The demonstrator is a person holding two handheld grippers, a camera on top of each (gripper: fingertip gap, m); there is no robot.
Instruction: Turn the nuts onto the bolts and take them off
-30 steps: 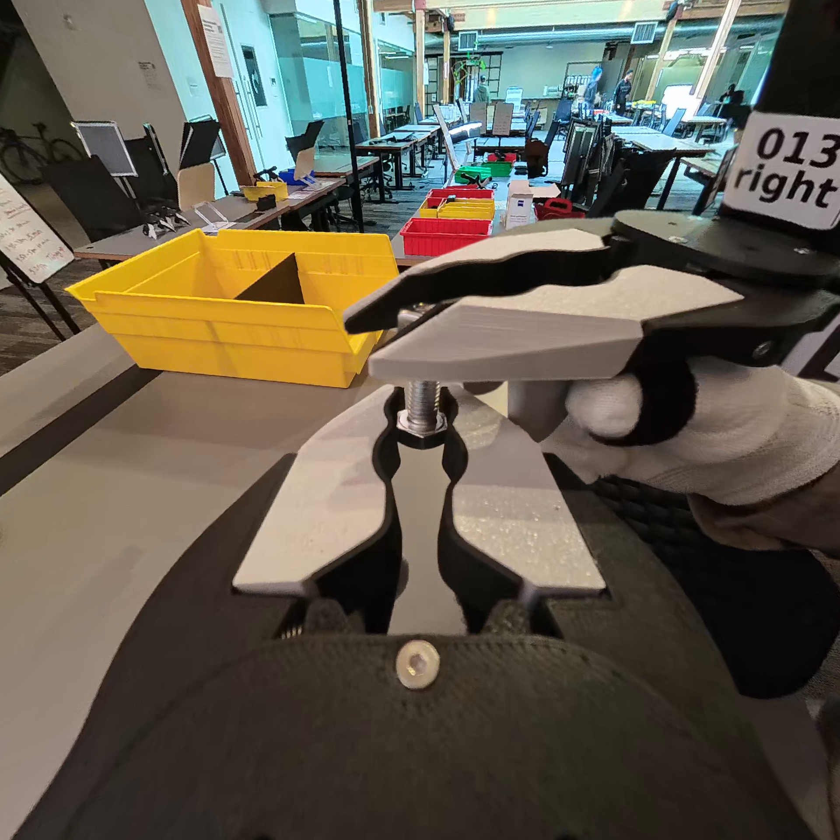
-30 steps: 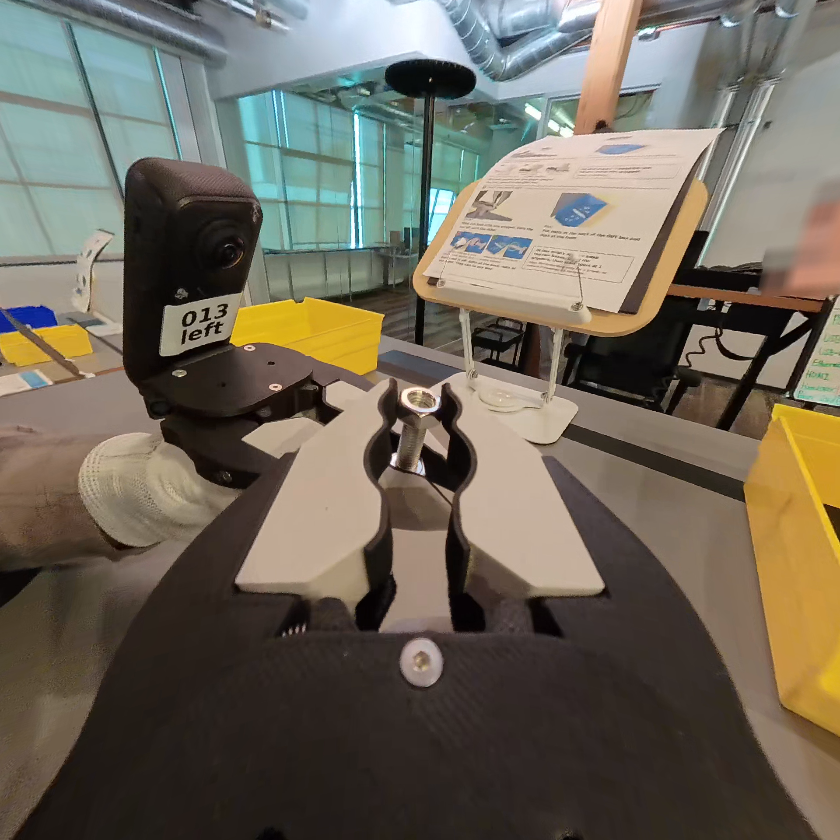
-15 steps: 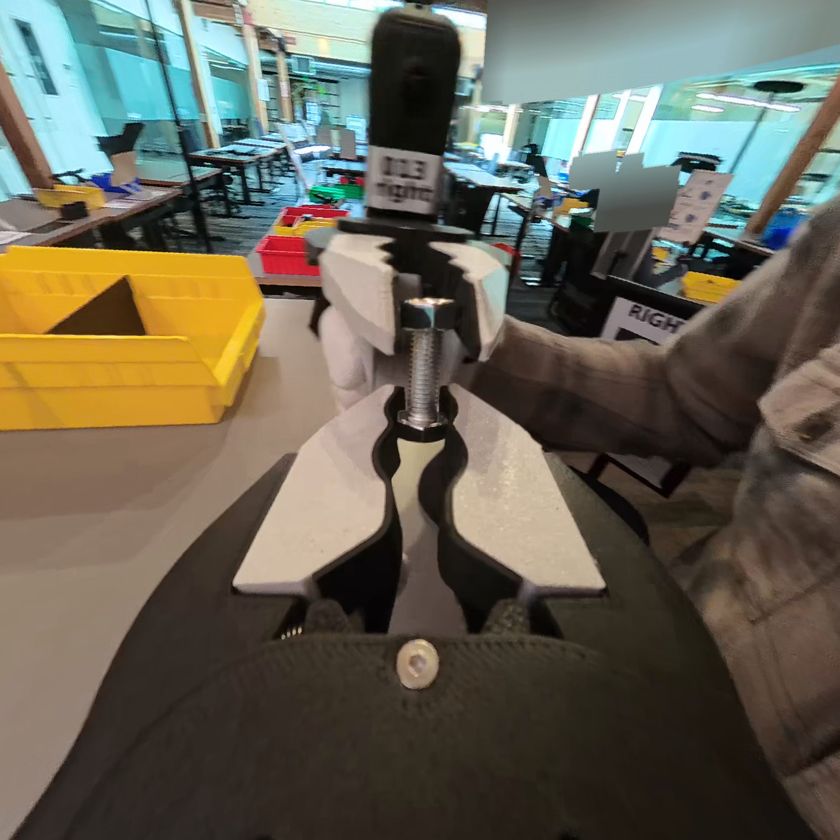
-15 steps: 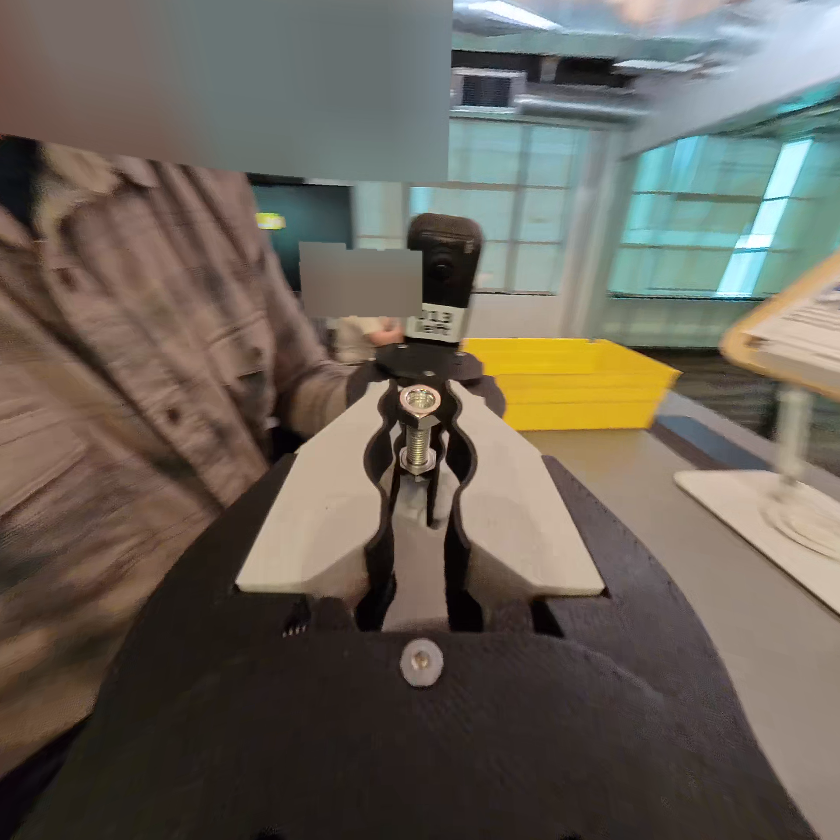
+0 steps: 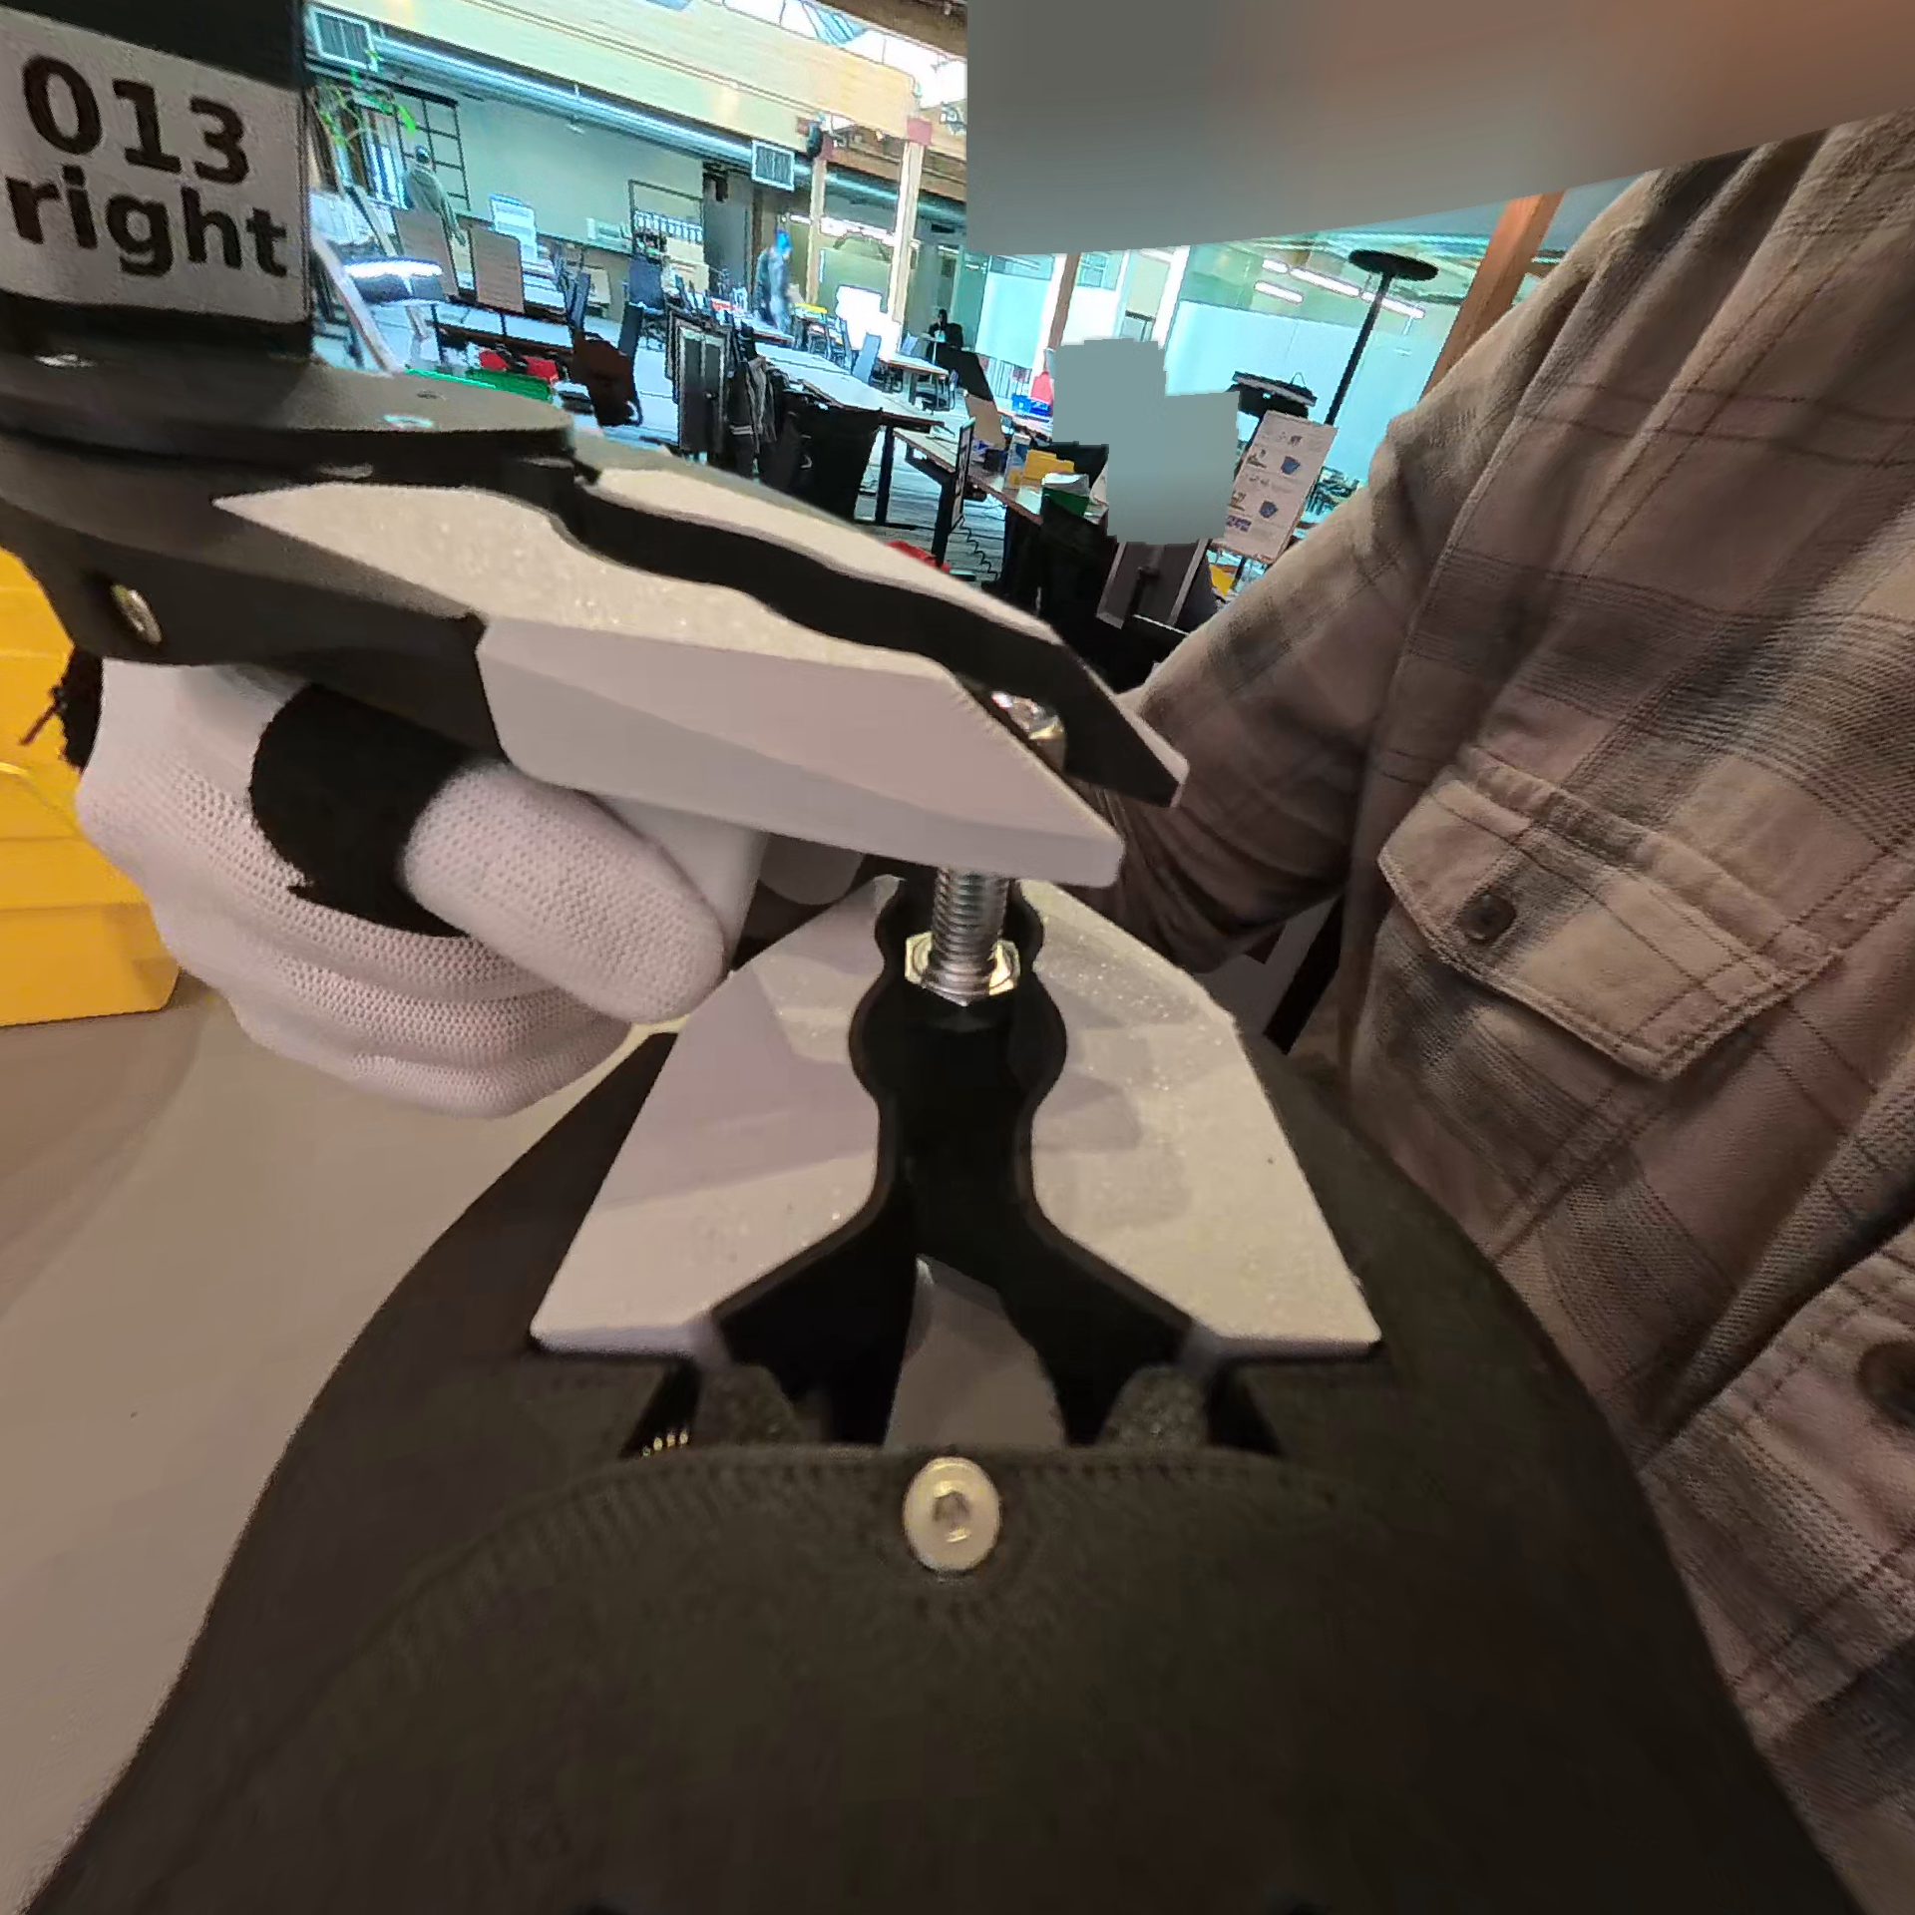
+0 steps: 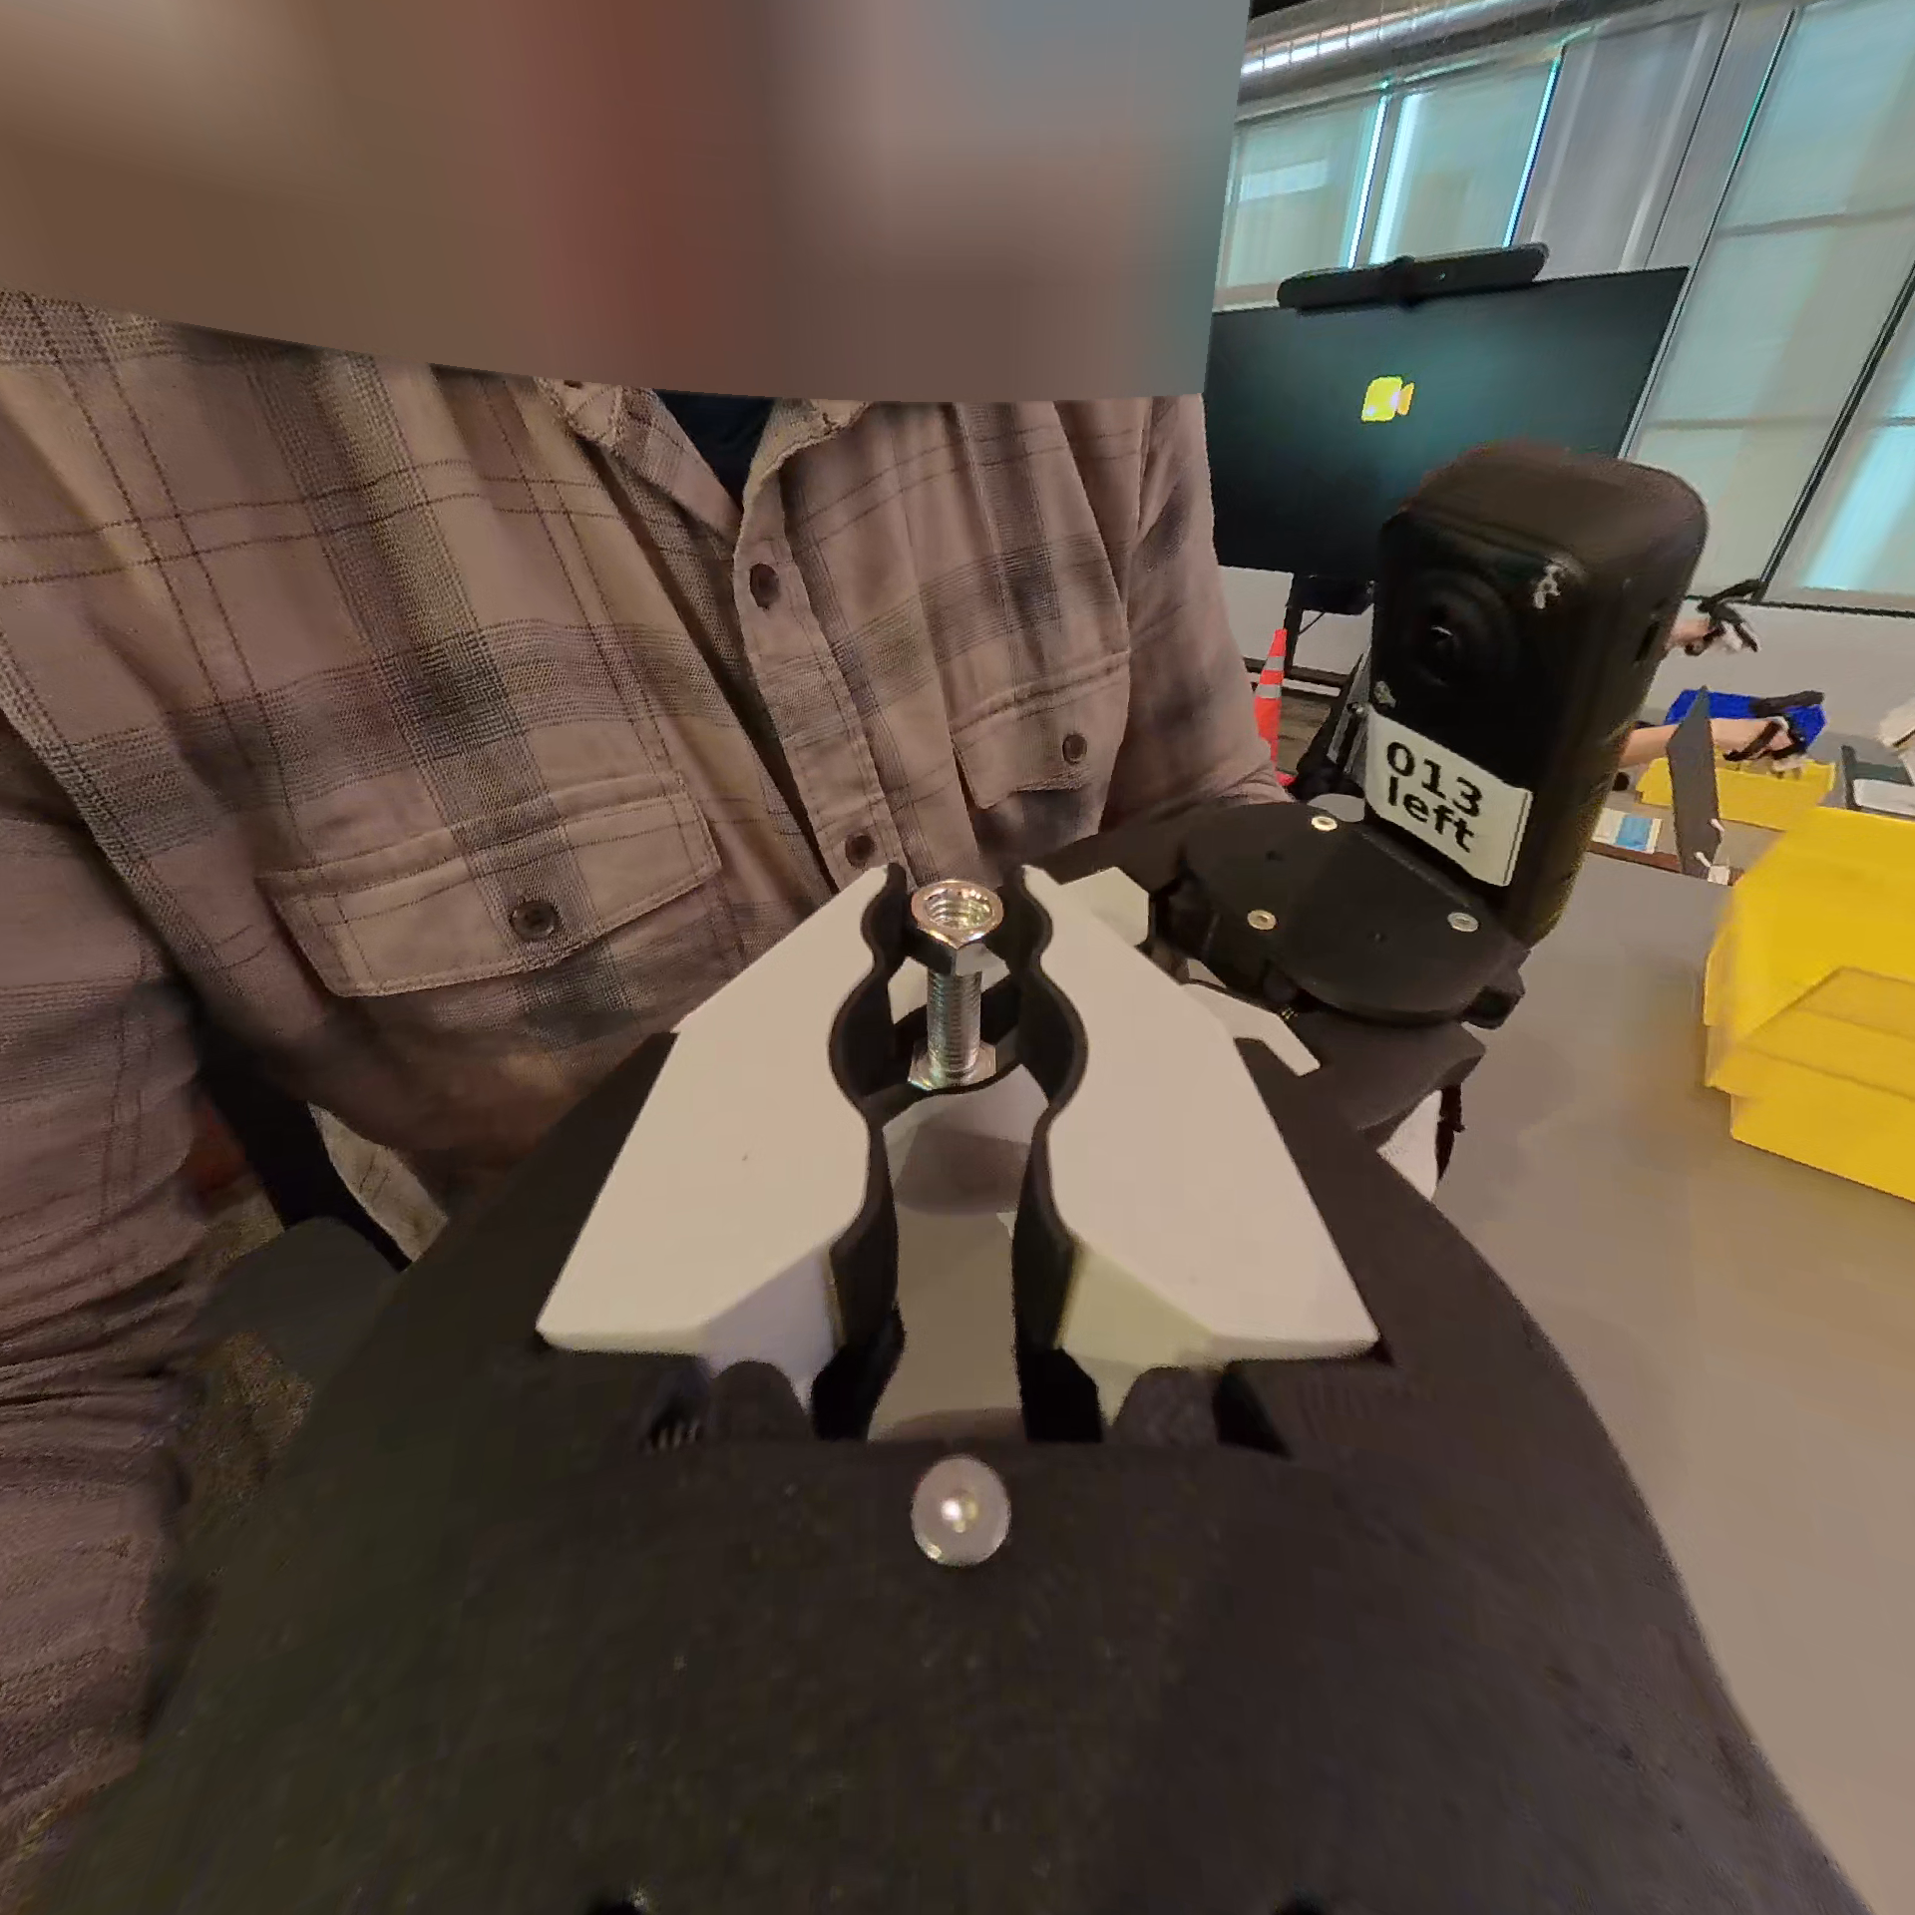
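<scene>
The left gripper [image 5: 959,959] was clamped on the hex nut [image 5: 962,972], its two grey fingers [image 5: 1161,1119] pinching the nut's flats near their tips. A threaded steel bolt [image 5: 969,917] rose from that nut, and its upper end vanished under the right gripper [image 5: 1047,725], which lay across from the left edge of the left wrist view, held in a white-gloved hand [image 5: 415,912].

In the right wrist view the right gripper [image 6: 955,922] was closed on the bolt's hex head [image 6: 955,920], hollow end facing the camera. The shank [image 6: 948,1010] ran down to the nut [image 6: 951,1067], with several threads bare between head and nut (the nut sat near the far end of the shank). The left gripper's black body [image 6: 1347,933] and its camera [image 6: 1523,663] stood just to the right, close against the right gripper's fingers.

Both tools were held in the air above the near edge of the grey worktop [image 6: 1658,1192], close to the person's plaid shirt [image 6: 518,725]. Open worktop stretched to the right up to the yellow bins [image 6: 1824,1016] near that side. In the left wrist view, bare worktop [image 5: 155,1295] ran out to the left, with another yellow bin [image 5: 62,881] behind the gloved hand.
</scene>
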